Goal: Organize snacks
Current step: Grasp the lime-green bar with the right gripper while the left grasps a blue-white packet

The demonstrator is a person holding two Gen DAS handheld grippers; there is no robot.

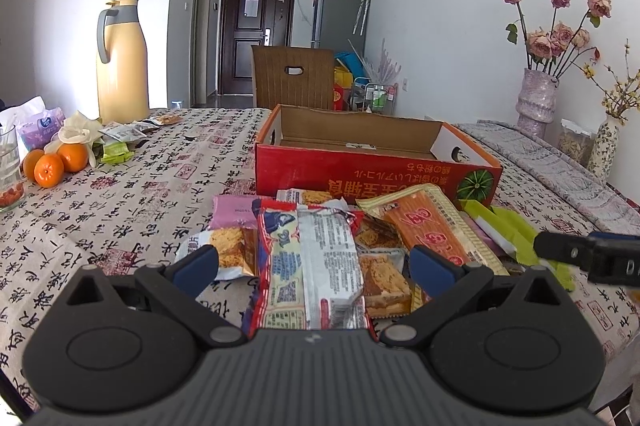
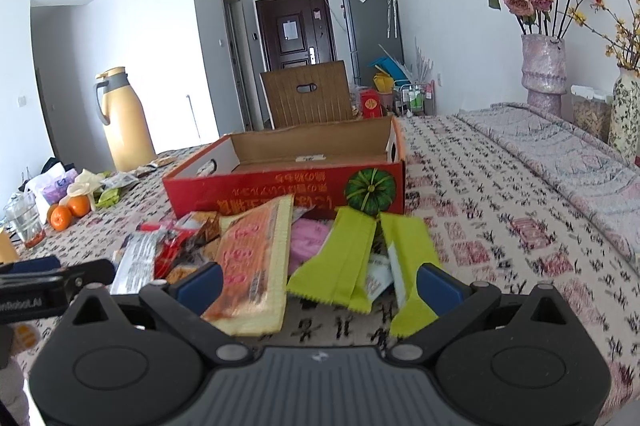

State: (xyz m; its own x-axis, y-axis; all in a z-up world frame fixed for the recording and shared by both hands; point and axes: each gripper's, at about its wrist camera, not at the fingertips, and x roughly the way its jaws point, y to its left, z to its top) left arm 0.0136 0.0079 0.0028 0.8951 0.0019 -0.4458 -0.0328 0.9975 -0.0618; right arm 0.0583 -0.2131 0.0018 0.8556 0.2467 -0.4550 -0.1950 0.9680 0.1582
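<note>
Hovering wide open and empty over the snack pile (image 1: 320, 246) before the red box (image 1: 372, 162): left claw (image 1: 314, 264), right claw (image 2: 320, 280).

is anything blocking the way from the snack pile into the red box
Only the red box's own front wall, which rises right behind the snack pile; packets must be lifted over it. The box is open on top and looks nearly empty. Both claws, left and right, are open at the pile.
</note>
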